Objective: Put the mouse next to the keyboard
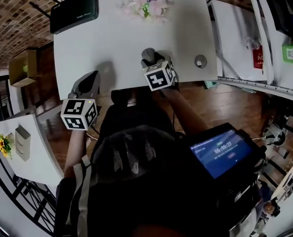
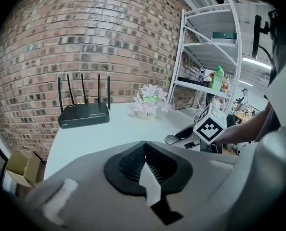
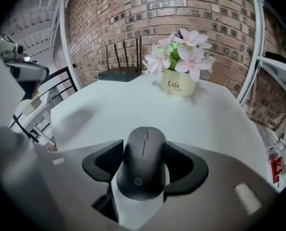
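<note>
Mouse (image 3: 143, 154) clamped in right hand-held gripper (image 3: 143, 165); left hand-held gripper (image 2: 144, 163) closed, empty; flowers (image 3: 180, 52) in pot (image 3: 178, 84).

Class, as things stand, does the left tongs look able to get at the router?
Probably yes: only bare table lies between the left tongs and the router. The tongs are shut on nothing, so they must open first.

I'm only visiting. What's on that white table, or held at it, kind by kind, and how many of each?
black router with antennas: 1
pot of pink flowers: 1
black mouse, gripped in the right tool: 1
small round grey disc near the table's edge: 1
hand-held tools, the left tool and the right tool: 2
Total: 6
</note>
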Demonstrator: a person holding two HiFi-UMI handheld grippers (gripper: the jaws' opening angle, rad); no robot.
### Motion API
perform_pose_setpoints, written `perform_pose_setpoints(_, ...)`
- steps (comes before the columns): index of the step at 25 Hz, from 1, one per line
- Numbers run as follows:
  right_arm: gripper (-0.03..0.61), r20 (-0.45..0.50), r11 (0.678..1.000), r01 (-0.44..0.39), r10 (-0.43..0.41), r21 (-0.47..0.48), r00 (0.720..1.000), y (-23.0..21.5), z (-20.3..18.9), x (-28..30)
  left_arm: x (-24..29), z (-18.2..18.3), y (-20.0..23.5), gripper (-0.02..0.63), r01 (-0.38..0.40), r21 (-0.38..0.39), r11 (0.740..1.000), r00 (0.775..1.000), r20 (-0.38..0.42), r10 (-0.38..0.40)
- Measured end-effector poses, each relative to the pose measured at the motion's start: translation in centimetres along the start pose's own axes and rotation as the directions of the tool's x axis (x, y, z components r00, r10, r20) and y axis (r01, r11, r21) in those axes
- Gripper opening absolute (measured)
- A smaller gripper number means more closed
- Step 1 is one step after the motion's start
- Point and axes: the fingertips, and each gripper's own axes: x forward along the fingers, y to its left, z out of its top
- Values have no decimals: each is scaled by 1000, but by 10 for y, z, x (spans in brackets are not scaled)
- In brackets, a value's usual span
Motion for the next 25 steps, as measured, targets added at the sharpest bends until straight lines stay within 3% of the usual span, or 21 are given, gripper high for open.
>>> perform_pose_setpoints(14, 276, 28, 997, 25, -27, 68, 999, -47, -28, -22, 28, 9, -55, 3, 54, 62, 997, 998, -31, -52)
perform_pose_setpoints(25, 276, 14, 998, 12, -13, 59, 1000, -59, -40, -31, 38, 4, -81, 3, 67, 78, 995, 997, -53, -63)
